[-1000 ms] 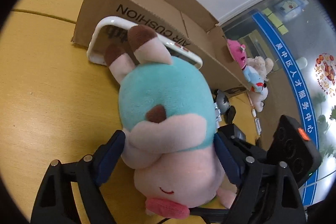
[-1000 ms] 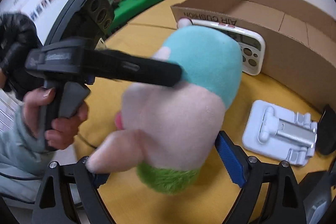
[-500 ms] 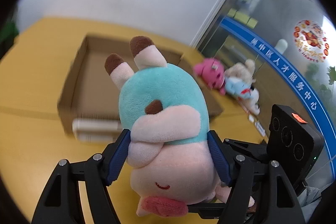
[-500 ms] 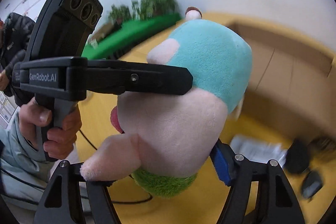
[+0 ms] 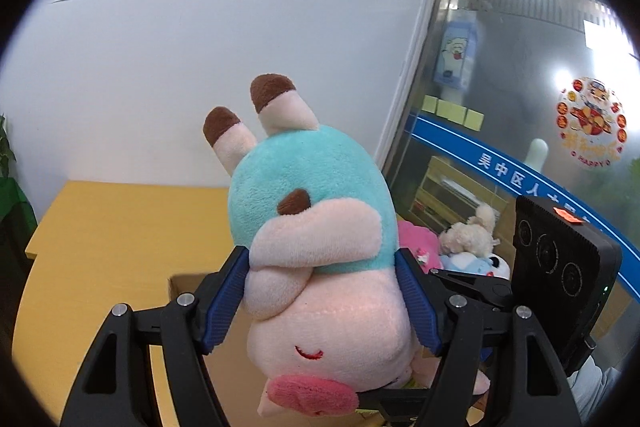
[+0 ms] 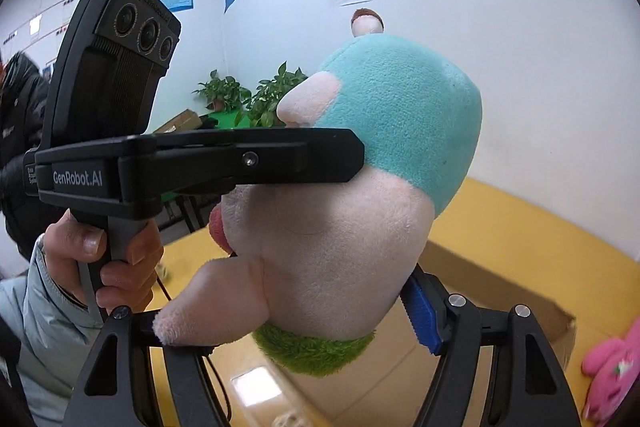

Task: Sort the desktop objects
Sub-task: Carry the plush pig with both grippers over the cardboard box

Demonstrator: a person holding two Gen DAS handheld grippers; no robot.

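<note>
A pink and teal plush pig point(image 5: 320, 247) hangs upside down, held high in the air by both grippers. My left gripper point(image 5: 320, 299) is shut on its middle, blue pads pressed into both sides. My right gripper point(image 6: 288, 319) is shut on its head end, from another side; the plush point(image 6: 360, 187) fills that view. The left gripper's body point(image 6: 200, 163) crosses the right wrist view, with the person's hand on its handle. The open cardboard box point(image 6: 500, 291) lies below the plush on the yellow table point(image 5: 112, 227).
A pink plush point(image 6: 612, 359) lies to the right of the box; more plush toys point(image 5: 468, 243) sit by the glass wall. A white item point(image 6: 256, 389) shows low in the right wrist view. Potted plants point(image 6: 256, 95) stand at the back.
Both grippers have lifted the plush well above the table and tilted upward. The box, white calculator and phone stand have dropped out of the middle of both views.
</note>
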